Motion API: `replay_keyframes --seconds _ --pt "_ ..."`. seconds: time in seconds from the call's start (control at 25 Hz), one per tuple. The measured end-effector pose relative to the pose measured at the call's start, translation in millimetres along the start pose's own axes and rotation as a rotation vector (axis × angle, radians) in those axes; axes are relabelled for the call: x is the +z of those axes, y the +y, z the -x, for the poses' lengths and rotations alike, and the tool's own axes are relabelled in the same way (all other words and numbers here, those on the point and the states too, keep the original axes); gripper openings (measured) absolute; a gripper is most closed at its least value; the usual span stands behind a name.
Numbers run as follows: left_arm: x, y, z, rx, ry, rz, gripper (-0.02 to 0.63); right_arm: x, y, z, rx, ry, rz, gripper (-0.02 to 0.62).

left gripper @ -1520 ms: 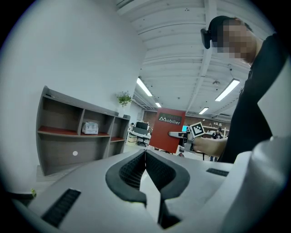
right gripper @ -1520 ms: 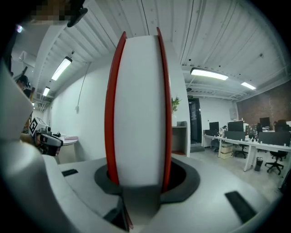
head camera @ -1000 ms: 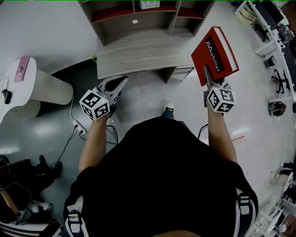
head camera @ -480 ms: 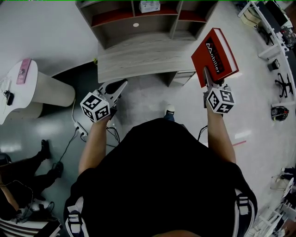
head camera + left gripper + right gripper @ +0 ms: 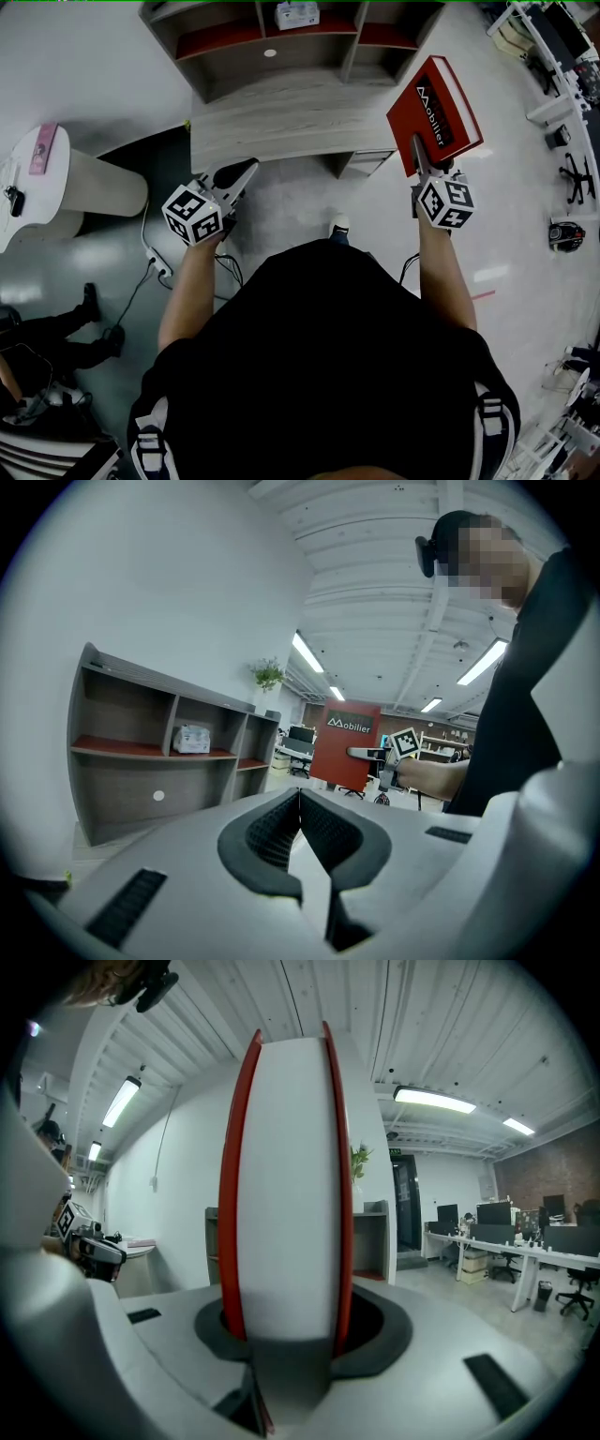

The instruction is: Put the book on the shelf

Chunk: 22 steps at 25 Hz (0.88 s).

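Head view: right tool [image 5: 420,155] clamps thick red book [image 5: 442,98]; left tool [image 5: 244,171] closed, empty.

The wooden shelf [image 5: 246,67] stood against the white wall, its upper compartments floored in red. A small white box [image 5: 297,13] sat in the shelf's middle upper compartment, and a green plant [image 5: 268,674] stood on its top at one end. A pale wood tabletop [image 5: 281,122] joined the shelf's front. Left of the shelf, a round white tabletop [image 5: 21,211] carried a pink item [image 5: 43,148] and a small black object [image 5: 13,197]. On the grey floor [image 5: 286,202] before the shelf lay a white power strip [image 5: 157,261] with cables.
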<state>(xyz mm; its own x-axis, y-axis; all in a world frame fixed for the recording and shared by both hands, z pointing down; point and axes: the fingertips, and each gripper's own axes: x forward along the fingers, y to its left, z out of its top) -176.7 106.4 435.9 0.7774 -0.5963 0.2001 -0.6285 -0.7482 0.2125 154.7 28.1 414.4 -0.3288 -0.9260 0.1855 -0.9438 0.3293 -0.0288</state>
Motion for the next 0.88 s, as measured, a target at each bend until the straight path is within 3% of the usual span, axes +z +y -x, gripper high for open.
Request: replay_keyframes --seconds 0.88 --pt "10.0 30.4 -64.6 0.038 0.005 0.024 0.02 1.7 -51.3 -65.7 0.044 0.021 0.003 0.172"
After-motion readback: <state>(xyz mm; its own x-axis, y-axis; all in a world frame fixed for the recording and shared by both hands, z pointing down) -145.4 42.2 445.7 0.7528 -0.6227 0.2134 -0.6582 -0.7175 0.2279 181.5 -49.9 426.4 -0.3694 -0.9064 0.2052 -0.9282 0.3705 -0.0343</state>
